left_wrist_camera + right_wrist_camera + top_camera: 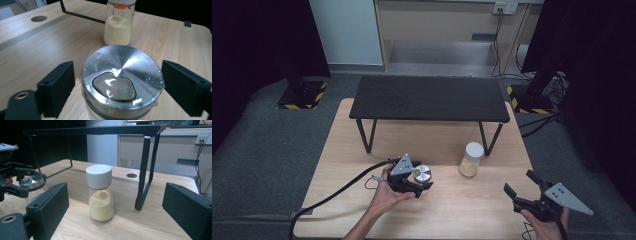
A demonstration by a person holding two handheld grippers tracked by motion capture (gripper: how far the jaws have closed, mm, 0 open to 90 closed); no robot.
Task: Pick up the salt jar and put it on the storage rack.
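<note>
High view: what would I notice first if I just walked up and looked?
Probably the shiny silver lid of a jar near the table's front, with the left gripper standing open around it, jaws either side. To its right stands a white-capped shaker of yellow grains, and behind both a low black shelf spans the wooden table.

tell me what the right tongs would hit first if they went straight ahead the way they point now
Probably the white-capped shaker jar, standing centred between the open right tongs; the black shelf leg stands beyond it, to the right.
</note>
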